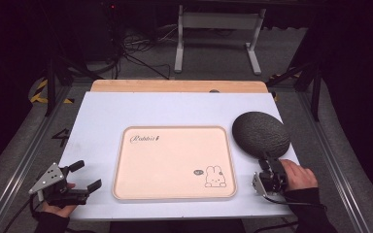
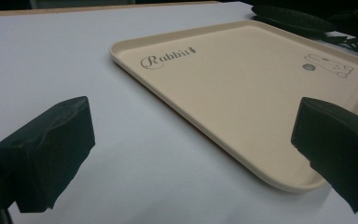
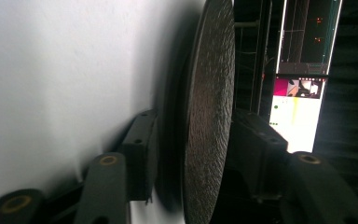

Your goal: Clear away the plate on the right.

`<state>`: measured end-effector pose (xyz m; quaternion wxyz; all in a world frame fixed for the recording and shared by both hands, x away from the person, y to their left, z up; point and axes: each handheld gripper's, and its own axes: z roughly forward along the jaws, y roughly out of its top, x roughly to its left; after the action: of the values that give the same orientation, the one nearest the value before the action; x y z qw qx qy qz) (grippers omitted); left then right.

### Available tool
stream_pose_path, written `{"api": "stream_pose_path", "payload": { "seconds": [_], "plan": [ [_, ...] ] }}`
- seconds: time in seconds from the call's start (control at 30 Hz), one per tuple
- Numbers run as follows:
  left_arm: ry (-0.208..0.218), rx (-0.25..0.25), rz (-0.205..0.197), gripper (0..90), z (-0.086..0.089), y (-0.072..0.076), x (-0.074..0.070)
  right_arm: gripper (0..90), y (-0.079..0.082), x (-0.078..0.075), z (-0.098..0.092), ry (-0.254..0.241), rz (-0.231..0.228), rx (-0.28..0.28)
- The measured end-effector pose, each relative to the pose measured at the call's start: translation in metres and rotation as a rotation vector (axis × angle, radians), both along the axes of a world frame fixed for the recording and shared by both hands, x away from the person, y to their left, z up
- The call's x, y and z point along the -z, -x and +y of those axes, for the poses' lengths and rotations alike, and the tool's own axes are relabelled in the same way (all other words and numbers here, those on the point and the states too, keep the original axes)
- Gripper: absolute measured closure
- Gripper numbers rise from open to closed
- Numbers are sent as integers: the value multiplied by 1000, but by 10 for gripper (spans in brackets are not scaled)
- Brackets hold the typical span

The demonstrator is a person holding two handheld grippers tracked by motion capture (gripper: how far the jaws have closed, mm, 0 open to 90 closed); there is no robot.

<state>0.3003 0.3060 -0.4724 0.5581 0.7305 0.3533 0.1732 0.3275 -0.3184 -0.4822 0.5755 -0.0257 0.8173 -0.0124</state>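
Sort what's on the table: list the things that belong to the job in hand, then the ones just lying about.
In the job:
- dark textured plate, its rim between the right tool's jaws
- right tool

Lying about:
- beige rabbit tray, nothing on it
- left tool, open, hovering beside the tray

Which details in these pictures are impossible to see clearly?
- Underside of the dark plate: hidden in the high view by the plate's own top.
- Whether the right gripper already presses the plate rim: the right gripper view shows the rim between the jaws, but contact lies in shadow.
- Small grey mark beside the rabbit on the tray: too small to read in the left gripper view.
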Motion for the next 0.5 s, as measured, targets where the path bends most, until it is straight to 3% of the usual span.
{"api": "stream_pose_path", "payload": {
  "seconds": [0.2,0.5],
  "plan": [
    [-3,-1,0,1,0,0,0,606,-8,3,-2,39,-1,7],
    [-2,0,3,1,0,0,0,725,-20,9,-5,49,1,7]
  ]
}}
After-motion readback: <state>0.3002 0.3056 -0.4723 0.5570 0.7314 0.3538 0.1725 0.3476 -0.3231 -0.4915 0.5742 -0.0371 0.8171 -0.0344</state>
